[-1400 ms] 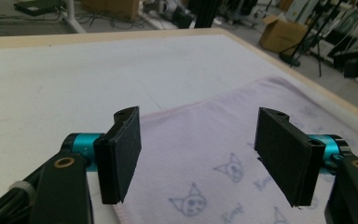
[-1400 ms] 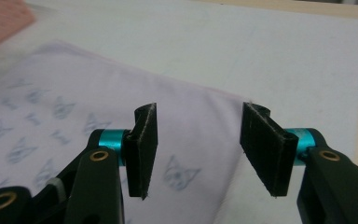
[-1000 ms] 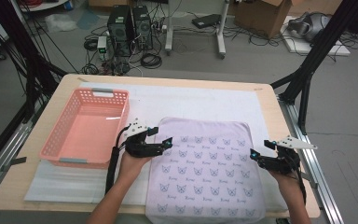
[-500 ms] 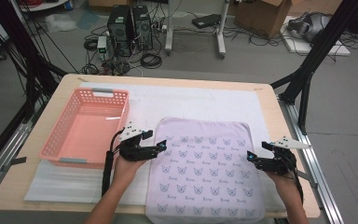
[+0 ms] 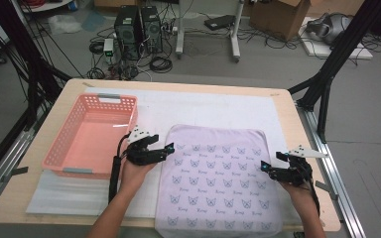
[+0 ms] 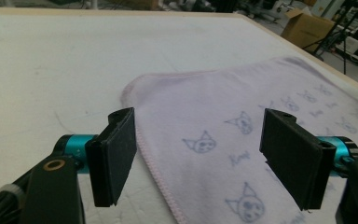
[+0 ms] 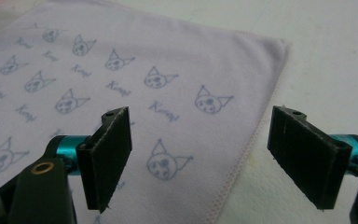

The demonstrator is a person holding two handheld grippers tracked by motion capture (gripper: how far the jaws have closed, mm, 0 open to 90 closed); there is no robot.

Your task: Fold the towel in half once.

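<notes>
On the white-padded wooden table [image 5: 218, 106], a soft, light lilac cloth printed with cat faces [image 5: 218, 183] is spread flat; its hemmed side edges are judged best pinched. Over those edges the left gripper [image 5: 166, 148] and right gripper [image 5: 264, 166] are held wide, empty.

A pink basket [image 5: 92, 134] sits on the white mat [image 5: 218, 106] at nine o'clock. Two black computers [image 5: 139, 22] stand on the floor at twelve.
</notes>
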